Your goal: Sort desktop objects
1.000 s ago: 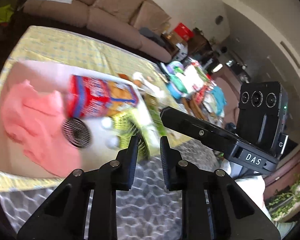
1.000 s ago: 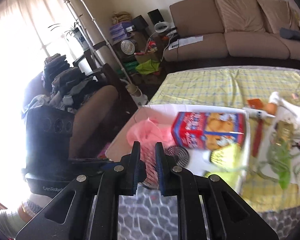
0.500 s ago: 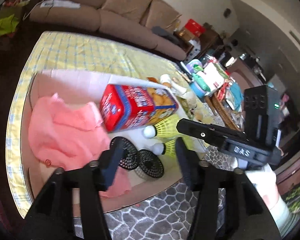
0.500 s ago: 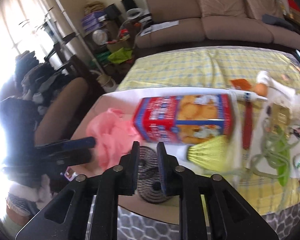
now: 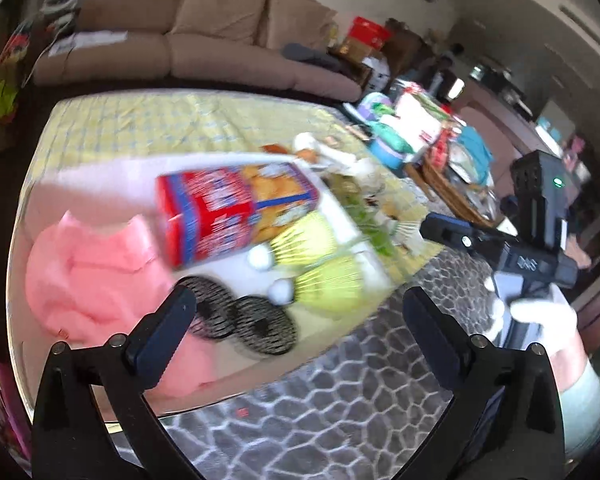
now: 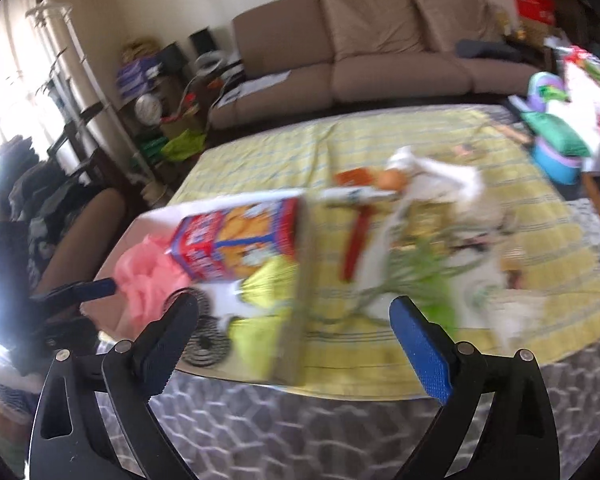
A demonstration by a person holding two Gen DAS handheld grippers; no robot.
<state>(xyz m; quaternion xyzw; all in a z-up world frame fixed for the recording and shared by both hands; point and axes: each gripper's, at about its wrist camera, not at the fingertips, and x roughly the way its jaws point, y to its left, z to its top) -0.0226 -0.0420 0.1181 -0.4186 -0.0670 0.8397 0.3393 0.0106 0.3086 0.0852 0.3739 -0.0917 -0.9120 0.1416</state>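
Red, blue and orange cardboard marks the snack box (image 5: pixel 236 216), which is lying on its side inside a shallow white tray (image 5: pixel 100 184) on the yellow checked tablecloth (image 5: pixel 148 128). Around the box, the tray is being shared by a crumpled pink cloth (image 5: pixel 88 276) at its left, two black round mesh discs (image 5: pixel 240 316) at its near edge, and two yellow-green shuttlecocks (image 5: pixel 312 264) with white tips just beside the box.

Outside the tray, to its right, loose things are being left unsorted: a red strip (image 6: pixel 358 240), a green cord (image 6: pixel 420 276), a white tube (image 6: pixel 360 194) and other small items too blurred to be named.

Nothing is being held. The left gripper (image 5: pixel 296 312) is being spread wide above the near edge of the tray, with the discs seen between its jaws but not touched. The right gripper (image 6: pixel 294 316) is likewise being opened, empty, over the tray's right wall.

As a judgement, trouble is being risked mainly by crowding and speed. Both views are being smeared by motion, so a reach could be misplaced. The shuttlecocks are light and could be knocked out or crushed. The cord could be snagged and other pieces dragged along. The two grippers, working close together, could be bumped against each other.
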